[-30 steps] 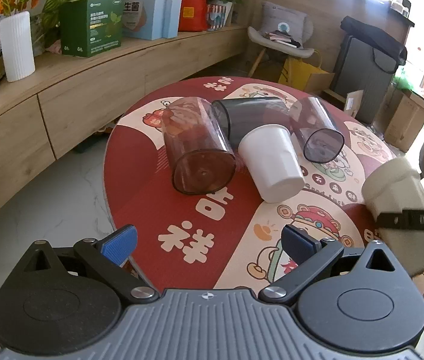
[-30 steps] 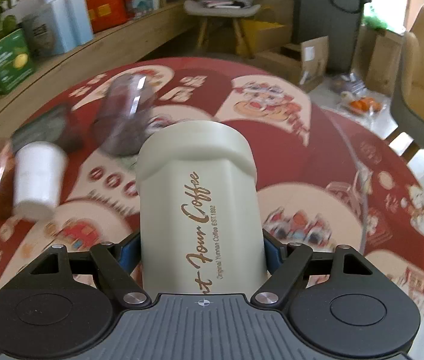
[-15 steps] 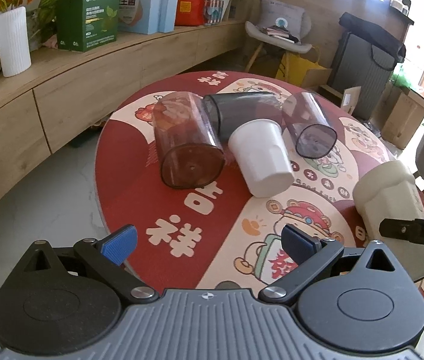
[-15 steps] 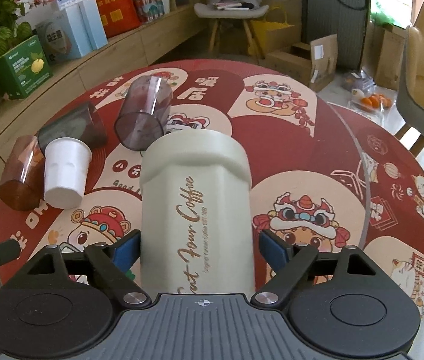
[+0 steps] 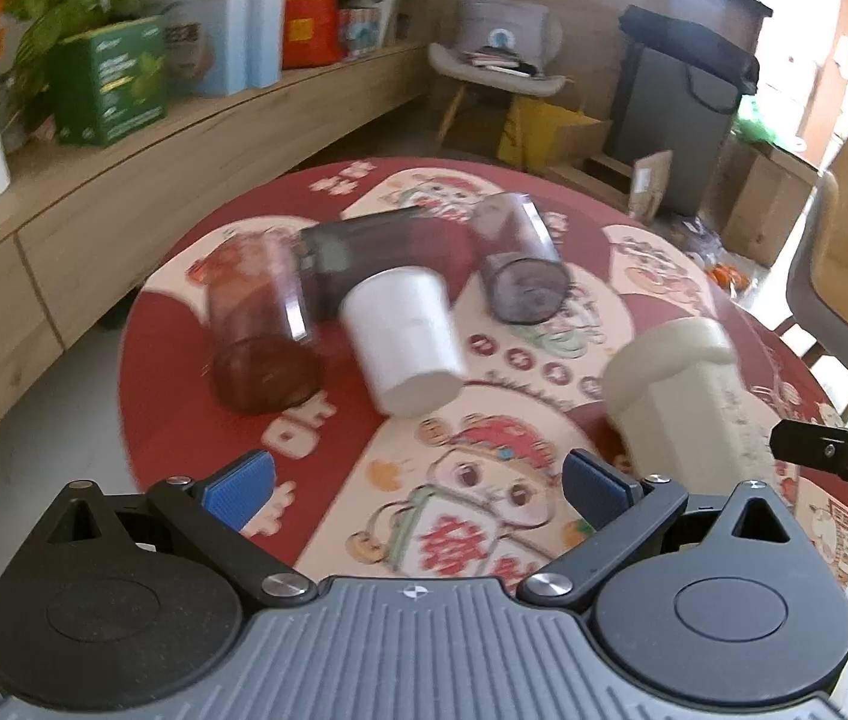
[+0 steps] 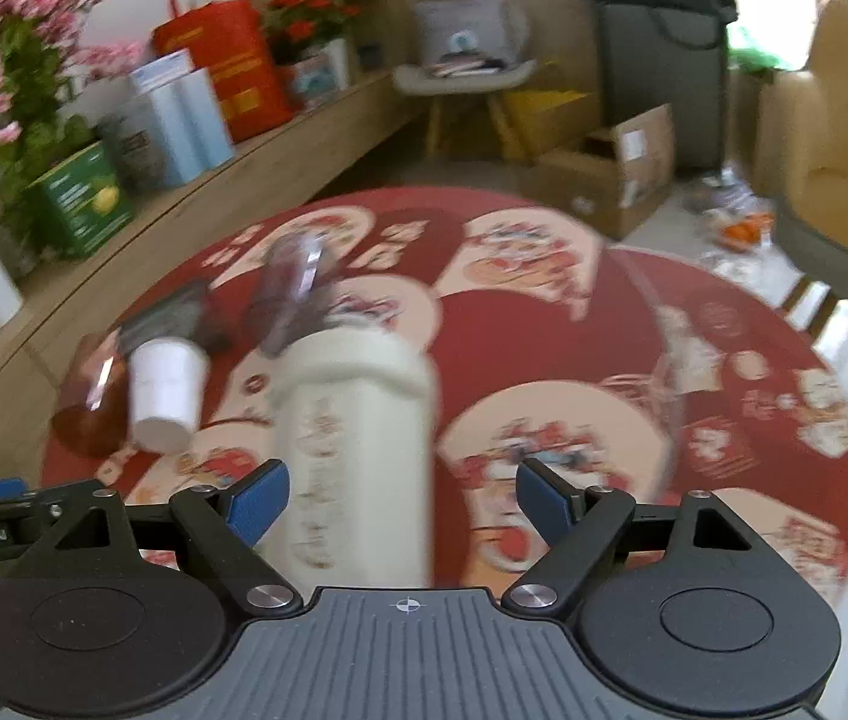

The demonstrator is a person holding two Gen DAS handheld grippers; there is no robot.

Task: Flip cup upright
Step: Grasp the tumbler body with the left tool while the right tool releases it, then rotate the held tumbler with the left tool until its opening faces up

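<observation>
A cream coffee cup [image 6: 357, 444] with brown lettering stands upright on the round red table [image 6: 544, 324], between the open fingers of my right gripper [image 6: 402, 501], which do not touch it. It also shows in the left wrist view [image 5: 682, 402] at the right. My left gripper [image 5: 417, 483] is open and empty above the table's near edge. A white cup [image 5: 405, 339], a brown clear cup [image 5: 255, 324], a dark grey cup [image 5: 363, 252] and a smoky clear cup [image 5: 520, 264] lie on their sides.
A wooden shelf [image 5: 123, 138] with boxes, a vase and flowers runs along the left. A chair [image 6: 832, 120], a cardboard box [image 6: 616, 174] and a black bag [image 5: 682, 90] stand beyond the table.
My right gripper has opened and let go of the cream cup, and has drawn back a little. My left gripper has shifted right and lifted its view.
</observation>
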